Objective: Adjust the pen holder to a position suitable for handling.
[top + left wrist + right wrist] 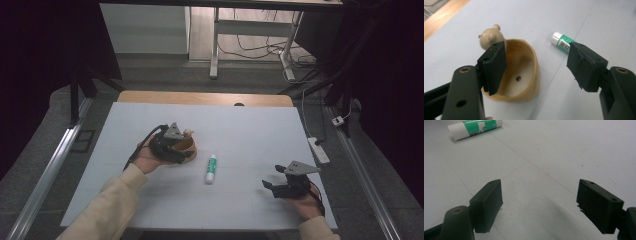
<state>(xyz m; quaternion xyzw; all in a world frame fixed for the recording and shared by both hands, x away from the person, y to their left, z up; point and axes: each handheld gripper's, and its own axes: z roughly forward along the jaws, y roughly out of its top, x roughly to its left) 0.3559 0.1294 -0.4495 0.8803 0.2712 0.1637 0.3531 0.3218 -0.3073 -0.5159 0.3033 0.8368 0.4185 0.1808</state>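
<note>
On a pale blue sheet over the wooden desk [150,96], grey floor around.
Left tool [536,67] gapes wide above the tan bear-headed cup [524,75], gripping nothing; right tool [539,205] also spread, empty. The glue stick [211,168] lies between them, long axis running near-to-far, white cap nearest.

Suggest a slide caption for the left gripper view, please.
Open left gripper above a bear-headed wooden cup, glue stick beyond.

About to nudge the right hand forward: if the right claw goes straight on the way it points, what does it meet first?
Probably bare table sheet: the right claw stands open with nothing between its jaws. The glue stick lies ahead but off to the left of that line, though depth is hard to judge.
</note>
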